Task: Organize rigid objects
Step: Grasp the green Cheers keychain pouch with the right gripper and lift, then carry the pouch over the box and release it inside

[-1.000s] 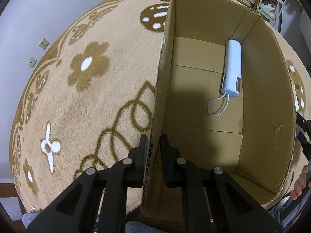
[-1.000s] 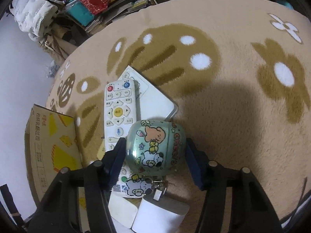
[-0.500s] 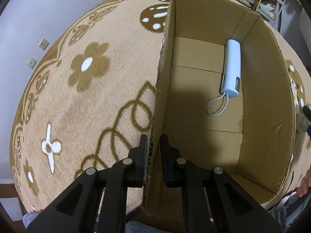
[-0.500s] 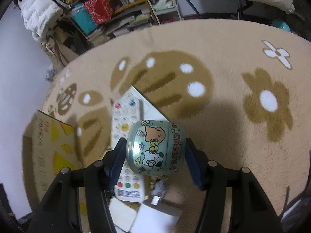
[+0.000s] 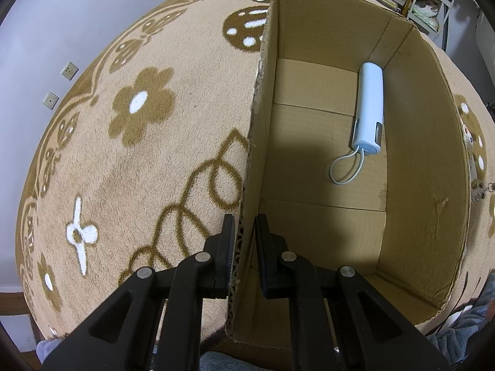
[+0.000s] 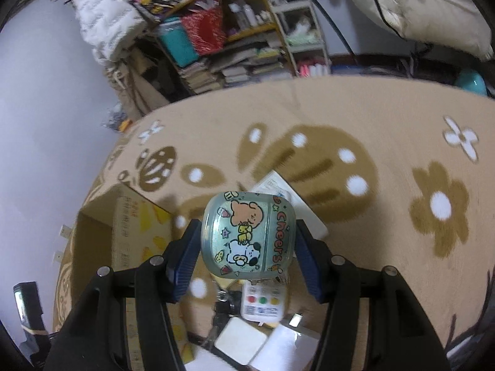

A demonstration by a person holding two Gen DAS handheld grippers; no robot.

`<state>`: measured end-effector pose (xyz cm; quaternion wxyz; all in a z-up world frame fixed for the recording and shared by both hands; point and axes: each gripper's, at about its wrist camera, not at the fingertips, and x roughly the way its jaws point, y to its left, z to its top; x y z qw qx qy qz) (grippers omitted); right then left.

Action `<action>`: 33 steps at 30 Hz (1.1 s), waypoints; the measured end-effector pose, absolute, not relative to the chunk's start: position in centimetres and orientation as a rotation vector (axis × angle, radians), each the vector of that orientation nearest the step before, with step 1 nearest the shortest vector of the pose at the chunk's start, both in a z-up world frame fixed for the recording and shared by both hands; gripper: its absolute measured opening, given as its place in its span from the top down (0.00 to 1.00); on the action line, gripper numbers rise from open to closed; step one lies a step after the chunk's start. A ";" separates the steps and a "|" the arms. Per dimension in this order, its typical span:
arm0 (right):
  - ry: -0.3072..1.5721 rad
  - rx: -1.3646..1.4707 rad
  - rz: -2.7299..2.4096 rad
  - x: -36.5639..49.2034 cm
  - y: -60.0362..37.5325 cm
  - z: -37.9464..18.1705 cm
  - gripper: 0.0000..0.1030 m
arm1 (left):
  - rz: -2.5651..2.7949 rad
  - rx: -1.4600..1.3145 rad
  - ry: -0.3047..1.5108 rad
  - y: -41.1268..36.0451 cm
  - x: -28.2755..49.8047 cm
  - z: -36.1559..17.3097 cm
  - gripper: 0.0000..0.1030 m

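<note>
**Rigid case held aloft, box wall pinched for loading**

While the left gripper (image 5: 243, 247) nips the near wall of the open cardboard box (image 5: 433, 142) between its two jaws, the right gripper (image 6: 244, 247) carries a small glossy case (image 6: 247, 235) printed with cartoon animals and the word "cheers". That case sits squarely between the blue-padded jaws, which press on its two opposite flanks, and it hangs clear above the carpet (image 6: 386, 117). Its shell looks hard, smooth and light, so it probably tolerates a firm squeeze yet could slip on its rounded, shiny sides; the present hold across the widest part seems the sound one. A small metal clasp appears to dangle beneath, though blur hides the detail. Below the right jaws lie a white remote control (image 6: 263, 303) and flat white blocks (image 6: 241, 340). Ahead of the left jaws, the box floor is mostly bare, with a white cylindrical device (image 5: 368, 108) and its loop cord against the far right wall. The upright cardboard rim is the edge to clear on the way in.
</note>
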<state>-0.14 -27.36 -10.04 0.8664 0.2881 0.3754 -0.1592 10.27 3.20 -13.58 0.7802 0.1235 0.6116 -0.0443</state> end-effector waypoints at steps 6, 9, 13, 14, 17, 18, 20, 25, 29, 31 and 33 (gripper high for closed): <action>0.744 0.532 -0.262 0.3 -24.4 -7.6 0.39 | -0.095 0.270 1.320 3.2 10.3 -13.5 0.88; 0.724 0.498 -0.227 0.4 -23.0 -6.5 0.39 | -0.095 0.266 1.321 3.3 10.3 -13.5 0.88; 0.701 0.459 -0.180 0.8 -21.2 -5.4 0.39 | -0.095 0.261 1.321 3.3 10.2 -13.5 0.88; 0.699 0.449 -0.170 0.8 -20.8 -5.3 0.39 | -0.093 0.261 1.320 3.3 10.1 -13.5 0.88; 0.697 0.426 -0.143 1.1 -19.7 -5.0 0.39 | -0.092 0.270 1.318 3.2 10.0 -13.5 0.88; 0.698 0.424 -0.130 1.2 -19.4 -5.0 0.39 | -0.092 0.268 1.318 3.2 10.0 -13.6 0.88; 0.700 0.436 -0.104 1.4 -19.1 -5.0 0.39 | -0.093 0.262 1.320 3.3 10.0 -13.6 0.88; 0.697 0.462 -0.025 1.7 -17.8 -4.6 0.39 | -0.092 0.256 1.322 3.4 10.1 -13.5 0.88; 0.685 0.457 0.026 1.8 -16.6 -3.9 0.39 | -0.092 0.251 1.323 3.4 10.0 -13.5 0.88; 0.679 0.444 0.039 1.8 -15.9 -3.5 0.39 | -0.093 0.248 1.324 3.5 10.1 -13.5 0.88; 0.670 0.437 0.052 1.8 -15.5 -3.1 0.39 | -0.093 0.249 1.323 3.5 10.0 -13.5 0.88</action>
